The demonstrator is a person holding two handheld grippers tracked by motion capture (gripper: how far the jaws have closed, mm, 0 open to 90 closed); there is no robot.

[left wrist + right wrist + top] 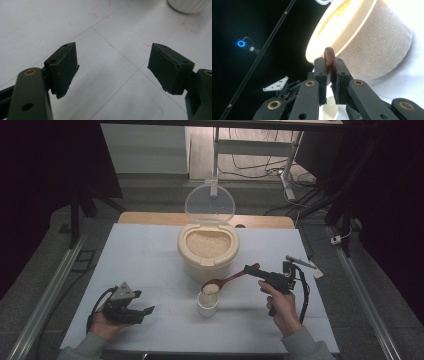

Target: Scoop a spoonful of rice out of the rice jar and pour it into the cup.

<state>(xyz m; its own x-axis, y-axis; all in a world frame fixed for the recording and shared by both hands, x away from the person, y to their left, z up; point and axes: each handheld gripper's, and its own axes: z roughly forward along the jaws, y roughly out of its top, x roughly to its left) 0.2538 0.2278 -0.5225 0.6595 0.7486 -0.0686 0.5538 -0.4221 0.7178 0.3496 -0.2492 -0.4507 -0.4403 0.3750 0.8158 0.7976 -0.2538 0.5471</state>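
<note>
A cream rice bin (pixel 207 251) full of rice stands at the table's middle, its clear lid (pixel 209 202) swung up. My right gripper (pixel 251 269) is shut on the handle of a brown wooden spoon (pixel 226 281). The spoon's bowl carries a heap of rice just above a small white cup (pixel 207 304). In the right gripper view the spoon handle (pixel 329 58) is pinched between the jaws, with the rice bin (pixel 372 42) behind. My left gripper (pixel 145 311) rests open near the front left, nothing between its fingers. The left gripper view shows the white cup (pixel 188 5) at top right.
The white table (pixel 145 255) has bare room on both sides of the bin. A wooden strip runs along its far edge. Metal rails flank the table, and cables lie on the floor beyond.
</note>
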